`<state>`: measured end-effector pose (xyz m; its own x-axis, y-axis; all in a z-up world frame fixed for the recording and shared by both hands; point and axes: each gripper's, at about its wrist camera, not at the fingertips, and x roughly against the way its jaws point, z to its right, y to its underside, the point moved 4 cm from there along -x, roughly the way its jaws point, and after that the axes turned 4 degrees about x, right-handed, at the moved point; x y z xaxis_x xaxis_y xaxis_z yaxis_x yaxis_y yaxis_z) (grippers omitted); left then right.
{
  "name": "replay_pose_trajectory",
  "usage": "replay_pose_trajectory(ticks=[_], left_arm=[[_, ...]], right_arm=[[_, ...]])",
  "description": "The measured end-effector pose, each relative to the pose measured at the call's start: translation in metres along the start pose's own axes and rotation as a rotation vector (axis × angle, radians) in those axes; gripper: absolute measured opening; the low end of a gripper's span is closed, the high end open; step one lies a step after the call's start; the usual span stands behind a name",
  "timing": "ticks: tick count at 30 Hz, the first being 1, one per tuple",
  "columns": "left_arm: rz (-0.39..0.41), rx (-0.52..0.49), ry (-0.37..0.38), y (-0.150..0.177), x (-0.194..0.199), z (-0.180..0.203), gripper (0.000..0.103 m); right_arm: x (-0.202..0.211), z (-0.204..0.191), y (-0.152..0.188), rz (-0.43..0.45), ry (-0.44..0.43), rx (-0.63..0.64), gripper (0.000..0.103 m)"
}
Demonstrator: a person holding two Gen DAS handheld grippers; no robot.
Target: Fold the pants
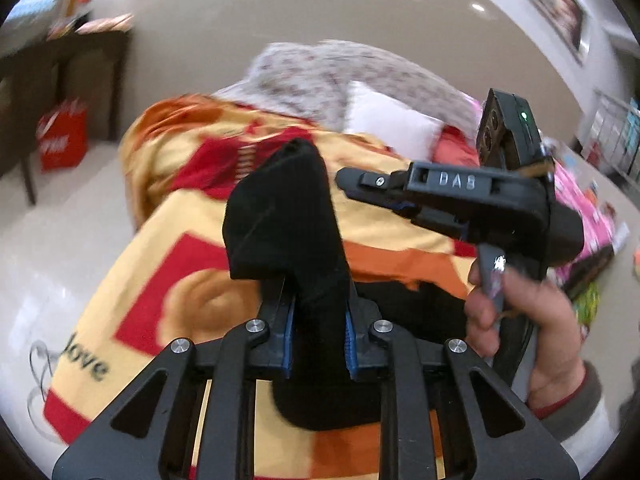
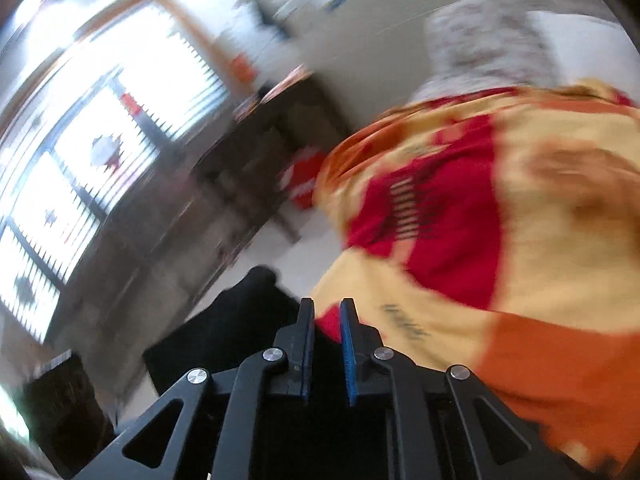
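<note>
The pants (image 1: 288, 216) are black cloth, lifted above a yellow, red and orange blanket (image 1: 176, 280) on the bed. My left gripper (image 1: 320, 320) is shut on a thick bunch of the pants, which stands up between its blue pads. My right gripper shows from the side in the left wrist view (image 1: 352, 184), held in a hand, beside the raised cloth and apart from it. In the blurred right wrist view my right gripper (image 2: 327, 308) has its fingers a narrow gap apart with nothing clearly between them; black pants (image 2: 224, 332) lie just left of and below it.
A patterned quilt (image 1: 320, 72) and a white pillow (image 1: 388, 120) lie at the bed's far end. Pink items (image 1: 580, 200) lie at the right. A dark table (image 1: 60, 80) and a red bag (image 1: 64, 140) stand left on the floor. A bright window (image 2: 80, 128) is left.
</note>
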<state>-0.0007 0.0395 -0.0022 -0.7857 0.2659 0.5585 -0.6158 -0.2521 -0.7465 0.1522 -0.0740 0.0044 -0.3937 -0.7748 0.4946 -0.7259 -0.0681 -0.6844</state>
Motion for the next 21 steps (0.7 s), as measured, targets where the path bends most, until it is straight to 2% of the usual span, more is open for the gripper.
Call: replay_pose_trajectory(ticks=[1, 3, 4, 7, 8, 10, 11, 12, 13, 16, 18, 21], left_arm=[[-0.005, -0.028, 0.016, 0.002, -0.003, 0.011, 0.018], [-0.037, -0.099, 0.068, 0.014, -0.013, 0.041, 0.018], [-0.046, -0.123, 0.075, 0.020, -0.018, 0.049, 0.018], [-0.107, -0.223, 0.078, 0.046, -0.042, 0.076, 0.018], [-0.128, -0.239, 0.088, 0.051, -0.046, 0.078, 0.022], [-0.175, -0.268, 0.121, 0.060, -0.049, 0.088, 0.035], [-0.201, -0.272, 0.169, 0.062, -0.048, 0.093, 0.046], [-0.226, -0.264, 0.235, 0.064, -0.047, 0.097, 0.051], [-0.232, -0.260, 0.253, 0.065, -0.046, 0.098, 0.051], [-0.249, -0.264, 0.249, 0.061, -0.044, 0.098, 0.051], [-0.244, -0.262, 0.249, 0.056, -0.036, 0.093, 0.051], [-0.216, -0.261, 0.191, 0.045, -0.025, 0.080, 0.051]], right_arm=[[0.013, 0.009, 0.001, 0.016, 0.008, -0.042, 0.019], [0.036, 0.034, 0.015, 0.033, 0.022, -0.167, 0.051], [0.042, 0.046, 0.021, 0.033, 0.026, -0.220, 0.054], [0.065, 0.081, 0.043, 0.042, 0.044, -0.327, 0.054], [0.074, 0.092, 0.052, 0.051, 0.072, -0.360, 0.054], [0.094, 0.104, 0.066, 0.080, 0.064, -0.410, 0.054], [0.103, 0.110, 0.071, 0.105, 0.049, -0.441, 0.054], [0.111, 0.115, 0.076, 0.133, 0.049, -0.474, 0.055], [0.119, 0.119, 0.080, 0.153, 0.051, -0.491, 0.057], [0.130, 0.112, 0.086, 0.152, 0.044, -0.475, 0.061], [0.130, 0.100, 0.087, 0.115, 0.083, -0.412, 0.061], [0.128, 0.082, 0.082, 0.083, 0.161, -0.300, 0.061]])
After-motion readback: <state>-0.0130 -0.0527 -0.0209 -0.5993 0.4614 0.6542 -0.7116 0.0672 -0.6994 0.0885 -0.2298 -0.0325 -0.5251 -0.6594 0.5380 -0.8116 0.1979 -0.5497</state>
